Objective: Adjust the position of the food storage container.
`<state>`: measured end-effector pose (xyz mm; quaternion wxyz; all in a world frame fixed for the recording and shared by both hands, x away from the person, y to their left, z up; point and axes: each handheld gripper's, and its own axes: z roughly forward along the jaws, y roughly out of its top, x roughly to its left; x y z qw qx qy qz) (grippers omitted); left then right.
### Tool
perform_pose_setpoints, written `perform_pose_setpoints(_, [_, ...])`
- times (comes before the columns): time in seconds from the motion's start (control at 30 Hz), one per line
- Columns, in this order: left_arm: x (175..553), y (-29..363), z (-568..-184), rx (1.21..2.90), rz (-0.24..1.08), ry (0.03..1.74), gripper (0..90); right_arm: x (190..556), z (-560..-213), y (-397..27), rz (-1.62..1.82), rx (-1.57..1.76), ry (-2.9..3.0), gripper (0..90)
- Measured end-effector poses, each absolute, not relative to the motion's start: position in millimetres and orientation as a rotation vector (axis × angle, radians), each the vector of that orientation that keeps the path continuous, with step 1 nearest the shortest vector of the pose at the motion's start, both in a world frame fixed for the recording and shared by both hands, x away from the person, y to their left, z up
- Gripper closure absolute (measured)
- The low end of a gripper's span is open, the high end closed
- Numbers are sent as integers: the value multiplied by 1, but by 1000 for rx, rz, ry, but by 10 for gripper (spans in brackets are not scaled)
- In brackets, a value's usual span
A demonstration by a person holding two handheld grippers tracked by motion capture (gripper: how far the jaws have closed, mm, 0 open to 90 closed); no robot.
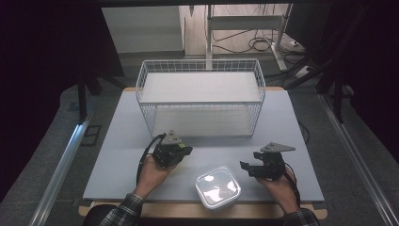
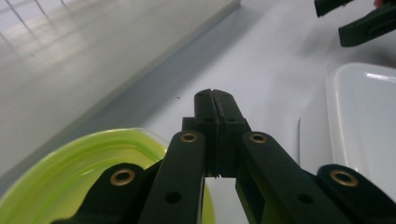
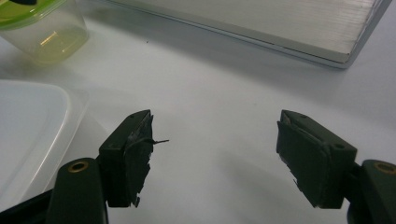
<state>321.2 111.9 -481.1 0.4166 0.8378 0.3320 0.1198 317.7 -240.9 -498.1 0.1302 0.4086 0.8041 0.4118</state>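
A white wire basket (image 1: 201, 96) stands at the far side of the pale grey surface (image 1: 113, 155), well beyond both grippers, its base a flat white panel inside the mesh walls. Nearer the person, a square white plastic container (image 1: 218, 187) with rounded corners and a glossy lid lies on the surface between the two hands, just beside the right gripper (image 1: 245, 166) and a little farther from the left gripper (image 1: 187, 150).

The left gripper has its jaws pressed together with nothing between them; the right gripper's jaws stand apart over bare surface, also holding nothing.

The left gripper view shows a round container (image 2: 79, 172) with a lime-green lid, lying just below and beside the closed jaws, while the white container's edge (image 2: 364, 116) sits off to the other side and the tips of the right gripper (image 2: 348, 18) show farther off. The right gripper view adds the see-through, yellow-tinted wall of that green-lidded container (image 3: 44, 28), standing on the surface well ahead of its open jaws, with the white container (image 3: 28, 135) close beside one jaw.
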Motion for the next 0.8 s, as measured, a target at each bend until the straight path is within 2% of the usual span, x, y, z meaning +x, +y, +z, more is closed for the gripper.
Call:
perform_pose_setpoints(0.27, [322,105,-490,2187,339,856,898,318,-499,-241,1180,1185,2348,272])
perform_pose_setpoints(0.8, [324,135,-493,2135,313,976,898,318,-500,-240,1152,1167,2366,271])
